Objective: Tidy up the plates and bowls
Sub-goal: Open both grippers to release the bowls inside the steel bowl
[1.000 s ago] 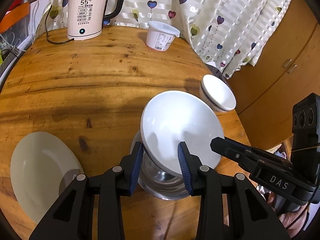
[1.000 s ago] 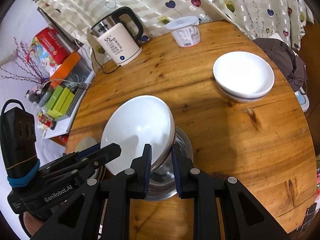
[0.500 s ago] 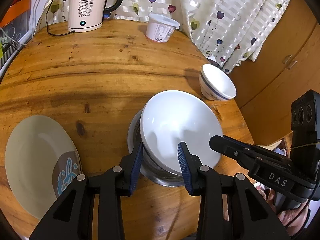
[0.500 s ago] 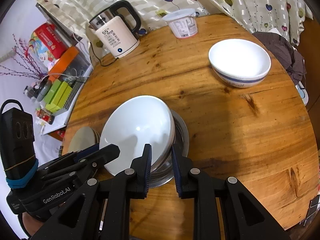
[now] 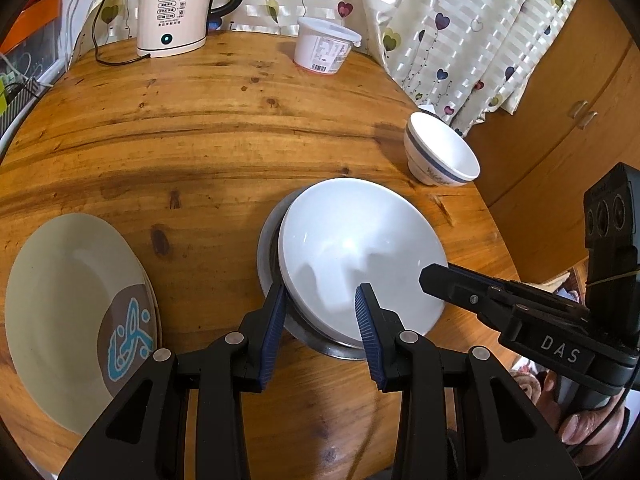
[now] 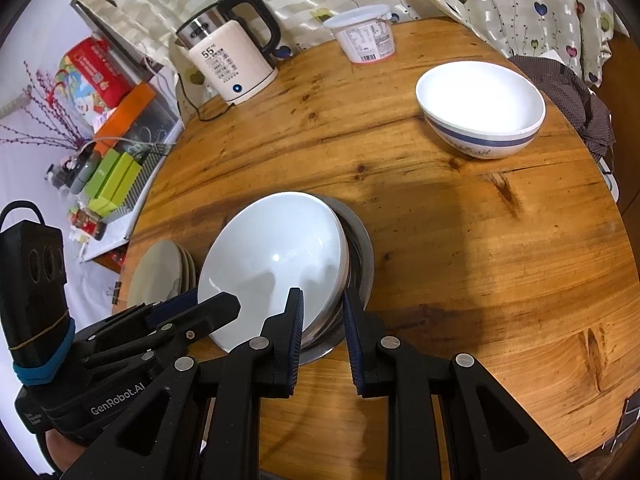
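A white bowl (image 5: 360, 248) sits tilted inside a steel bowl (image 5: 266, 248) on the round wooden table (image 5: 200, 128). My left gripper (image 5: 322, 300) straddles the near rim of both bowls, one finger inside the white bowl and one outside the steel one. My right gripper (image 6: 322, 306) straddles the same stack (image 6: 276, 256) from the other side, its jaws narrowly around both rims (image 6: 360, 256). A blue-banded white bowl (image 5: 444, 152) stands at the table's right edge, and also shows in the right wrist view (image 6: 480, 108). Stacked beige plates (image 5: 72, 312) lie at the left.
An electric kettle (image 5: 176, 4) with its cord and a white plastic tub (image 5: 324, 48) stand at the back by the curtain. A wooden cabinet (image 5: 560, 100) is to the right. A cluttered shelf (image 6: 108, 152) lies beyond the table's left edge.
Both grippers came down with the two nested bowls, and the steel bowl now rests on the table. The plates and banded bowl look closer and lower in view.
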A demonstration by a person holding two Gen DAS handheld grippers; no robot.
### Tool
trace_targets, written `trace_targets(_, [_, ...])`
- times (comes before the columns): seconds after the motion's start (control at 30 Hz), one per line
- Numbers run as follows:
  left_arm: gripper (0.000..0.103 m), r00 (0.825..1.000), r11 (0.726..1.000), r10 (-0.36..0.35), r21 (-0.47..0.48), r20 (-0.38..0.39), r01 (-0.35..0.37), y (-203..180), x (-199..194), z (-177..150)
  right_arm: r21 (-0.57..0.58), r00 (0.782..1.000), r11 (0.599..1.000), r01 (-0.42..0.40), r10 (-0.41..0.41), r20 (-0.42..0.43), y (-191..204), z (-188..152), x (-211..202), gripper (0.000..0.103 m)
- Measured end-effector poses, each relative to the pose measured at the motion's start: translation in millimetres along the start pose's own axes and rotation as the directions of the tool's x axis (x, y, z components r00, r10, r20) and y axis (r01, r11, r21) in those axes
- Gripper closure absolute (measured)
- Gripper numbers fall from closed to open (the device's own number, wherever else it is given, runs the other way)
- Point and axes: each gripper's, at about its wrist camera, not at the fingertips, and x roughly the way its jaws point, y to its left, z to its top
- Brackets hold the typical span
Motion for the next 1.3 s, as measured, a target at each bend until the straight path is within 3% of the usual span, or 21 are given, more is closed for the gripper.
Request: trace_targets(1.3, [0.065, 0.999, 1.0, 0.014, 0.023, 0.043, -0.015, 0.2, 5.9, 5.9, -0.031, 1.0, 1.0, 0.005, -0.004, 0.031, -3.4, 5.7, 2.2, 0.082])
